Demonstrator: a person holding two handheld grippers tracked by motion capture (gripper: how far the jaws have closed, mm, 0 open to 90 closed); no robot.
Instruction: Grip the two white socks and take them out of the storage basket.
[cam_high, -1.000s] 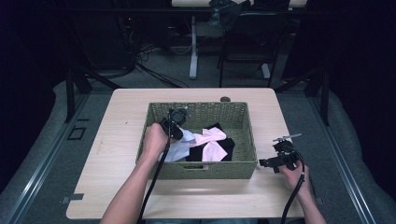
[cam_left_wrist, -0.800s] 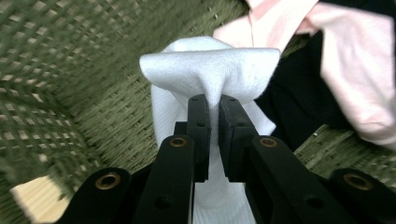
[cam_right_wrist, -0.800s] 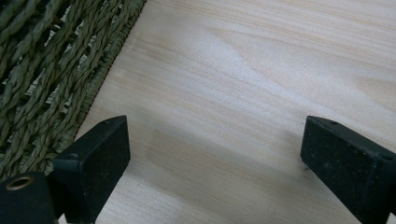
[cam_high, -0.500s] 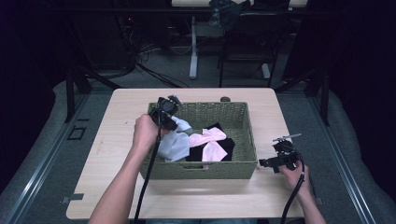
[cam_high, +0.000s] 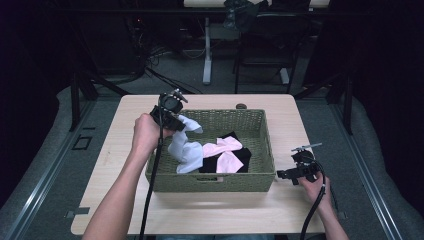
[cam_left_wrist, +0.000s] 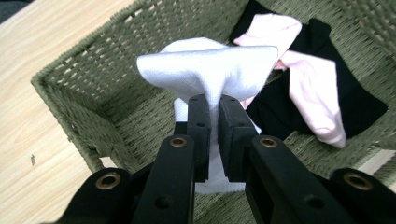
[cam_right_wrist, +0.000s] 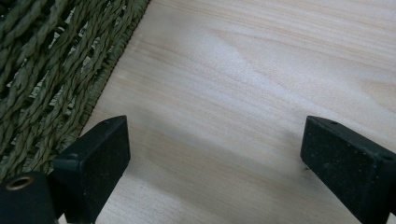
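the left claw is clenched on a white sock, pinching a fold of it between its 2 jaws, with the cloth bunched up above the pads. seen from the high view, the sock hangs from the claw over the left end of the woven basket, its lower part draped down to the bottom of the basket beside a pink sock that lies on a black cloth. the right claw sits released on the counter, just beside the basket's right wall, with its jaws wide apart over bare wood and nothing between them.

the work in hand looks like lifting the white sock out of the basket.

what could go wrong:
- the grip takes only a small fold, so the sock may slip free if it is pulled fast or swung, and drop back inside.
- the hanging tail lies close to the pink sock; if the 2 cling or snag, the pink one could be dragged up too.
- the tail may catch on the rough weave of the basket's left wall as it crosses the rim, tugging the light basket along the counter, since the right claw is not steadying it.
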